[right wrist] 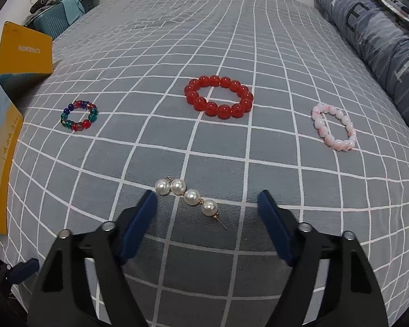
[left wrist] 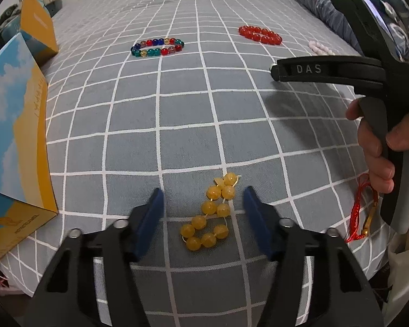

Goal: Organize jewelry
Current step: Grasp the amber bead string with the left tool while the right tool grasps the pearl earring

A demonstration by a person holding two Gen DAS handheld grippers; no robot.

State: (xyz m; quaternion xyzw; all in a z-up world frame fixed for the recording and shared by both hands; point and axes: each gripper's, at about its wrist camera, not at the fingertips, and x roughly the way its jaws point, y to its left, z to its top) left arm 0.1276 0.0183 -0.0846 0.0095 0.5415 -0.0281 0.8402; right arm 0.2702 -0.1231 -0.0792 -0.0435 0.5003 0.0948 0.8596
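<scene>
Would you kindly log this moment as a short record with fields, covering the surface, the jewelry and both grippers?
surface: grey checked bedsheet
left gripper: jaws open, either side of the yellow bead bracelet
right gripper: jaws open, pearl earring lying between them
farther back: red bead bracelet, multicolour bead bracelet, pink bead bracelet
left edge: open yellow box
right edge: rolled blue quilt
held: nothing

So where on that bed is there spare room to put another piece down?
The widest bare stretch is the bedspread beyond the red bracelet. Another lies between it, the multicolored bracelet and the pearl earring. The near edge is crowded: yellow beads, both grippers.
</scene>
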